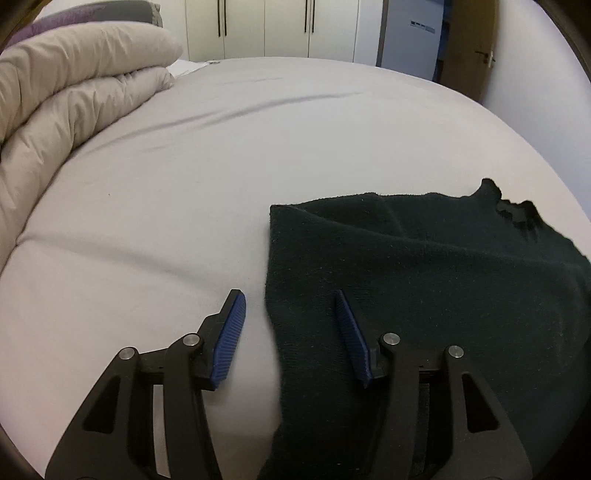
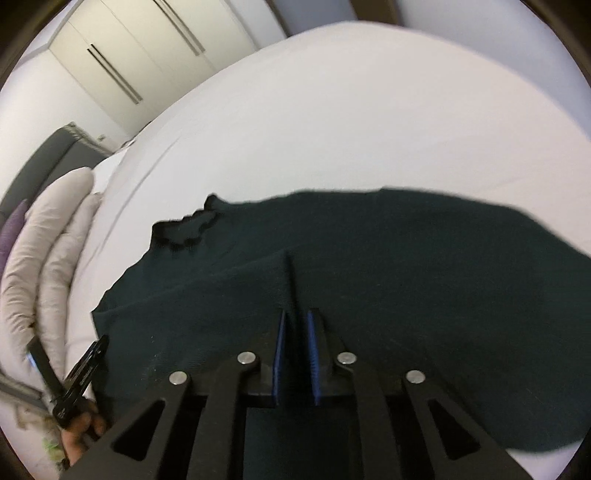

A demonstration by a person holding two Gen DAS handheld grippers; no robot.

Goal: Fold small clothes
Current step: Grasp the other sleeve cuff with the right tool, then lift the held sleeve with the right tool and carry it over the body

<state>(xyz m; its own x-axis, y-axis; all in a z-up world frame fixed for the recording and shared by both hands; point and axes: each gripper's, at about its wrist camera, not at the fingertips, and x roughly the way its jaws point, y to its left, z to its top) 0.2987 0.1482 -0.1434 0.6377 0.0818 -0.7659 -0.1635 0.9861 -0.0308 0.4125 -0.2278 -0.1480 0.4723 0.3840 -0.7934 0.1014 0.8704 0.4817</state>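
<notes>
A dark green knitted garment [image 1: 443, 280] lies spread on the white bed sheet [image 1: 221, 166], its frilled neckline [image 1: 517, 210] at the far right. My left gripper [image 1: 288, 293] stands open just above the garment's left edge, which runs between the blue pads [image 1: 231, 336] without touching them. In the right wrist view the garment [image 2: 406, 266] fills the middle. My right gripper [image 2: 295, 314] has its pads close together on a raised ridge of the cloth [image 2: 290, 280], which tents up toward the tips.
A folded beige duvet [image 1: 74, 85] is piled along the left of the bed. White wardrobe doors [image 1: 266, 26] stand behind the bed and a wooden door [image 1: 476, 48] at the far right. A hand [image 2: 81, 432] shows at the lower left.
</notes>
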